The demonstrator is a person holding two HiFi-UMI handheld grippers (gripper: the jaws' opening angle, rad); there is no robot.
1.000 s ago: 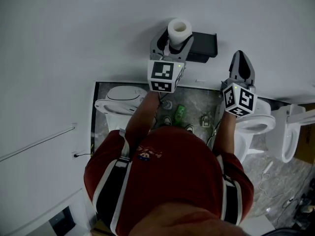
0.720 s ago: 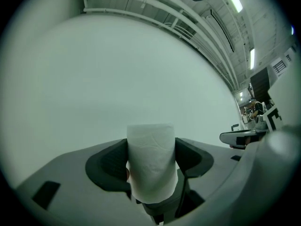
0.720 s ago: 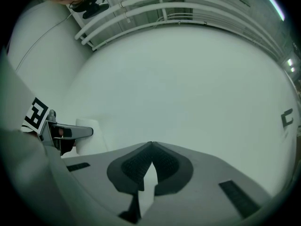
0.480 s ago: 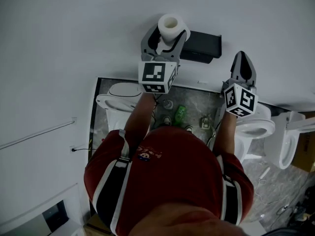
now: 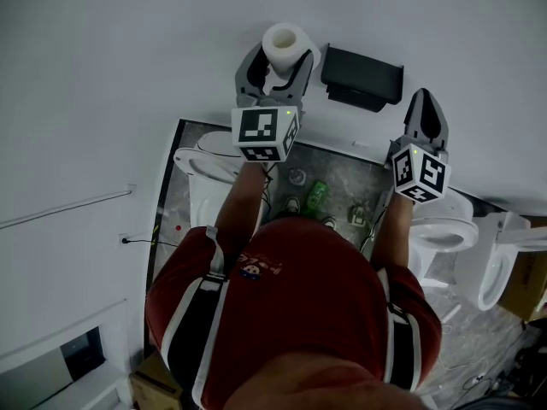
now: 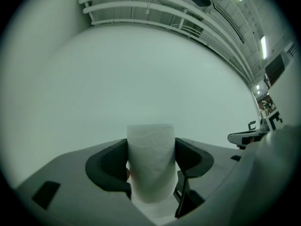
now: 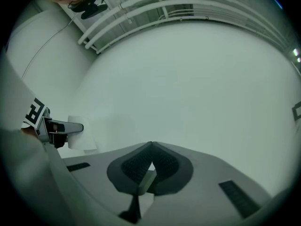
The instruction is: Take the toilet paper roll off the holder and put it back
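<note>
We are noting the left gripper (image 5: pixel 275 65) clamping the roll (image 5: pixel 285 44) upright, with the holder (image 5: pixel 362 77) lying near on its right.

We find the toilet paper roll (image 5: pixel 285 44) between the jaws of the left gripper (image 5: pixel 275 65), close before the wall (image 5: pixel 128 75) on the far side. The holder (image 5: pixel 361 77) is fixed on that wall just right of the roll and apart from it. The right gripper (image 5: pixel 425 116) sits right of the holder, before the same wall, with its jaws together on nothing. Far below, at the foot of the wall, one toilet (image 5: pixel 203 167) stands under the left gripper. A second toilet (image 5: pixel 446 220) stands under the right gripper, and a third toilet (image 5: pixel 494 259) further right. Between the first two, a bottle (image 5: pixel 314 196) is on the floor (image 5: pixel 342 171).
</note>
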